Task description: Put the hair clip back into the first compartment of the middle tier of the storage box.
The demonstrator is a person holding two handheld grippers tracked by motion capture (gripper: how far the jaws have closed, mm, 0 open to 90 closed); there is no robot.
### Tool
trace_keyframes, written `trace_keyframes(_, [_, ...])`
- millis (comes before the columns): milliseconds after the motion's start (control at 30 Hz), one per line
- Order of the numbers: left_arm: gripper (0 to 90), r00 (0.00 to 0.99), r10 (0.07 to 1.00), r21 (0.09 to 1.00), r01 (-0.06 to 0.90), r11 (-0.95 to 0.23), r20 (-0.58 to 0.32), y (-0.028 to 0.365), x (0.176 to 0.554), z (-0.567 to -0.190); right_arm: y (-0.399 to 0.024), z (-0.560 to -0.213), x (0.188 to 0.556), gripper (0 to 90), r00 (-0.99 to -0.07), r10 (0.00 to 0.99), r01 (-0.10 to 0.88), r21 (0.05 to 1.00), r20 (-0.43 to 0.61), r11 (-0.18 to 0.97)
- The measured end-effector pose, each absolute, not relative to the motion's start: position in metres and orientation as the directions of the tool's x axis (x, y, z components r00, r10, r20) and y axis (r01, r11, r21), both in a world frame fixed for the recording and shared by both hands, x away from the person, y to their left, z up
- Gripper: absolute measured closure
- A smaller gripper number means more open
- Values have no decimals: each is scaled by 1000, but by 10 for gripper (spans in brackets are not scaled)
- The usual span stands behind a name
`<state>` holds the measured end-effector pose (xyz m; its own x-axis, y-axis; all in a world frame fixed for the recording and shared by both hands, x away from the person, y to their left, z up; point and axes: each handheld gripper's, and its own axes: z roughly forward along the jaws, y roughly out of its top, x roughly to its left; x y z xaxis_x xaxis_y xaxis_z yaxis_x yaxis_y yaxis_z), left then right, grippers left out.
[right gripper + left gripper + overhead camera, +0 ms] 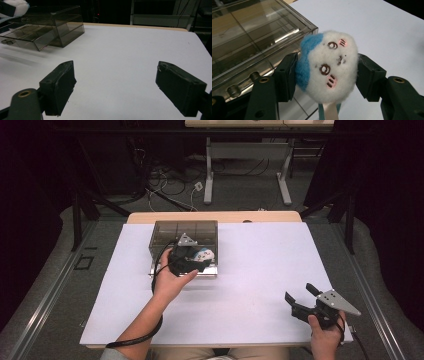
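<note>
We see the left gripper pinching a small plush toy between its two black jaws, one pad pressed into the blue patch on the toy's side and the other into the white fur opposite. The toy's stitched face, with brown eyes and pink cheeks, looks back along the jaws, and a pale strip hangs from its underside. From the high view we find the toy held over the front edge of the clear plastic drawer box, with the left gripper and the hand behind it on the near side of the box. In the left gripper view the box sits just beside the toy, its smoky compartments behind the pad on the blue side.

The right gripper is well apart from the box, near the front right corner of the white table, held just above it. Its jaws are spread wide with nothing between them; in its own view we see bare table between the pads, and the box far off.
</note>
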<state>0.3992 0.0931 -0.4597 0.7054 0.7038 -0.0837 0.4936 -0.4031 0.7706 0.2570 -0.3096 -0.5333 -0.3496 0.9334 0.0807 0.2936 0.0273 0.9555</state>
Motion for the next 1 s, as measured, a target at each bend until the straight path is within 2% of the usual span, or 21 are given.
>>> trace_keyframes(1000, [399,645,760,777,517,-359,-78,154,398,-456,-309,-534,257,153,-354,932,290,957,80,28])
